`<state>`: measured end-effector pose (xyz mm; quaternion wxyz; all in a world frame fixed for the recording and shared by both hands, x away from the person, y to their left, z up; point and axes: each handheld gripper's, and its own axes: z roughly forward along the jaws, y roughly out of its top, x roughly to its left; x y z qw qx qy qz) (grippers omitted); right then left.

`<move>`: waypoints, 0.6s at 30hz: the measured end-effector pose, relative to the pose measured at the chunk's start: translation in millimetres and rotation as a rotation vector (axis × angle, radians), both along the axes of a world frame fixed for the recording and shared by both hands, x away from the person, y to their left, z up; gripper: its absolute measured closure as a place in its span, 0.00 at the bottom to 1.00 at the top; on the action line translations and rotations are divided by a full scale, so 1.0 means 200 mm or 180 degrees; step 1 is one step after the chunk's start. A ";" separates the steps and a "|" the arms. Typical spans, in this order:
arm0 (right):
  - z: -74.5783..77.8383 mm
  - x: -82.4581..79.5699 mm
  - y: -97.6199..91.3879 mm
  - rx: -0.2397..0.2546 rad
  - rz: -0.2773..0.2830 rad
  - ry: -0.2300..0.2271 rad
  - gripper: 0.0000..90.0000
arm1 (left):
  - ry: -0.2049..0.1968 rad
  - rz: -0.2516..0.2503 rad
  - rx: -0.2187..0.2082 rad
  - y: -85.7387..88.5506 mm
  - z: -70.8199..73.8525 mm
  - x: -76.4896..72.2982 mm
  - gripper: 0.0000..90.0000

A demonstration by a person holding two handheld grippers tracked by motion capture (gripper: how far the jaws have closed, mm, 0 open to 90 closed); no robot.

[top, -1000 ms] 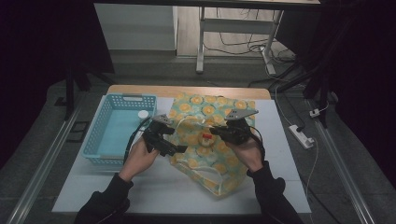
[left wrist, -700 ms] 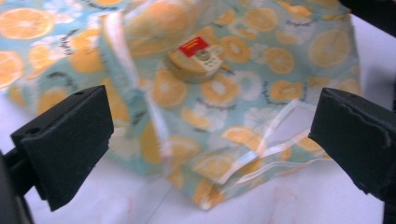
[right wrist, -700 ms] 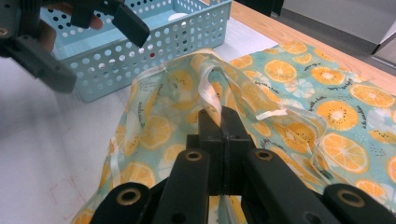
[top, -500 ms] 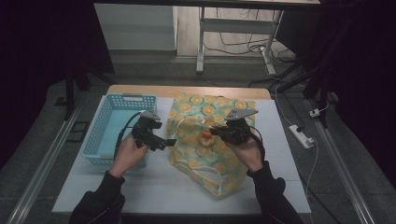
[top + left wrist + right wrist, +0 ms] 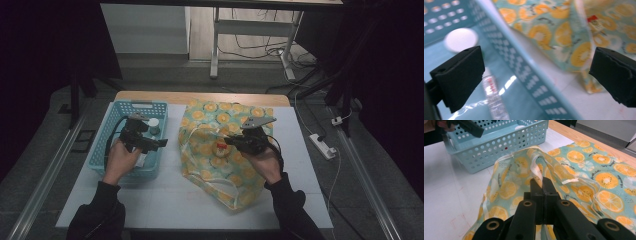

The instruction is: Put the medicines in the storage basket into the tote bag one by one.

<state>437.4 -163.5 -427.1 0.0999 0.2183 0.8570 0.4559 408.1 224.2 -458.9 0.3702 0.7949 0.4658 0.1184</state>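
Note:
A fabric bag (image 5: pixel 215 165) printed with orange slices lies on the white table, with a small red and yellow thing (image 5: pixel 220 146) in its mouth. My right gripper (image 5: pixel 229 142) is shut on the bag's white-trimmed rim (image 5: pixel 537 170), holding it lifted; its jaws (image 5: pixel 542 182) meet on the trim. My left gripper (image 5: pixel 158 143) hovers over the light blue basket (image 5: pixel 111 155) to the bag's left, jaws open wide with nothing between them (image 5: pixel 536 75). Below it in the basket lie a clear bottle (image 5: pixel 493 96) and a white-capped container (image 5: pixel 461 40).
The basket's perforated wall (image 5: pixel 524 72) runs between the bottle and the bag (image 5: pixel 554 30). A wooden strip (image 5: pixel 200 97) edges the table's far side. A power strip (image 5: pixel 324 146) and cables lie on the floor at the right.
My left gripper has moved left, away from the bag's mouth, to a spot above the basket. The right gripper has kept still with the bag's rim in it.

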 end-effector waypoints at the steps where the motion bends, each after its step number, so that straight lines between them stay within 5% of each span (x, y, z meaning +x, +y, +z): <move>1: 0.00 0.00 0.00 -0.0002 0.0004 0.0002 1.00 | -0.0007 0.0063 0.0024 0.02 -0.01 0.00 0.00; 11: -0.01 0.00 0.01 -0.0020 0.0020 0.0006 1.00 | 0.0067 0.0314 0.0302 0.12 -0.07 0.02 0.00; 18: -0.02 0.00 0.02 -0.0043 0.0037 0.0013 1.00 | 0.0114 0.0280 0.0400 0.13 -0.12 0.06 0.00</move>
